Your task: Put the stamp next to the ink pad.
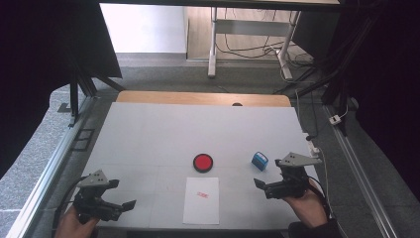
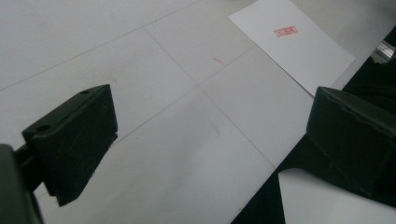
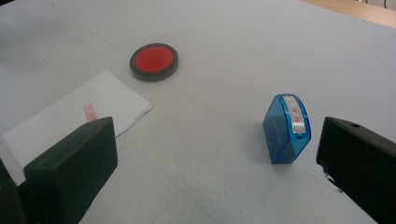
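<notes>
Standing on the desk near its right edge, the blue stamp (image 1: 259, 160) rests free, just beyond the right gripper (image 1: 271, 186) and apart from its jaws. Held in a hand over the near right part of the desk, jaws spread wide, nothing between them; stamp seen ahead, close to one jaw, in the right gripper view (image 3: 286, 128). Lying flat at the middle of the near edge, a white sheet (image 1: 201, 200) with a small red print (image 1: 202, 195) on it. Sitting just beyond the sheet, toward the desk's centre, a round red ink pad (image 1: 203, 162), well left of the stamp. Hovering over the near left corner, the left gripper (image 1: 124, 196), jaws likewise apart and empty, pointing toward the sheet.
</notes>
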A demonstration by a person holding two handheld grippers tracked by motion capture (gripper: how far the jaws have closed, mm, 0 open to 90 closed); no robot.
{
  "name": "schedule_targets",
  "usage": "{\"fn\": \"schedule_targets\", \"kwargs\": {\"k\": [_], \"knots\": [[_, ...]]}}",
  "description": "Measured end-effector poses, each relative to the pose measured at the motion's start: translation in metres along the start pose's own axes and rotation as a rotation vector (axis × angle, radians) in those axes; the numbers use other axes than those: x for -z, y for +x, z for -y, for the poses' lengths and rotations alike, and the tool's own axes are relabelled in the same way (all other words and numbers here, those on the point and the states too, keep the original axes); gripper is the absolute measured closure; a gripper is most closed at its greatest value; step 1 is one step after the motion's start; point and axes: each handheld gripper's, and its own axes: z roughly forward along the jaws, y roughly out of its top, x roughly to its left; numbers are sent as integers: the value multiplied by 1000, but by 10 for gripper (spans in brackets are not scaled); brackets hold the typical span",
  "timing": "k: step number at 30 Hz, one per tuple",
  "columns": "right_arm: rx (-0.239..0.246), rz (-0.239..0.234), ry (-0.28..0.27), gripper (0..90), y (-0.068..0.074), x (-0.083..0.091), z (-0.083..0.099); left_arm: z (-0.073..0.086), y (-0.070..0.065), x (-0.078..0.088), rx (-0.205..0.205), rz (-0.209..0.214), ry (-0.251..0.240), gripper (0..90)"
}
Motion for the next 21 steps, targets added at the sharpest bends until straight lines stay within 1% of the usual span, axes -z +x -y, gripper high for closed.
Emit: {"fn": "schedule_targets", "kwargs": {"k": [3, 9, 11, 21], "knots": [[-9, 1, -2, 0, 2, 4, 4, 0, 0, 0, 0, -1, 0, 20], [-7, 34, -2, 0, 5, 12, 13, 0, 0, 0, 1, -1, 1, 19], [-14, 35, -9, 0, 6, 14, 17, 0, 0, 0, 1, -1, 0, 18], [-53, 64, 7, 0, 7, 25, 35, 0, 0, 1, 8, -4, -6, 13]]}}
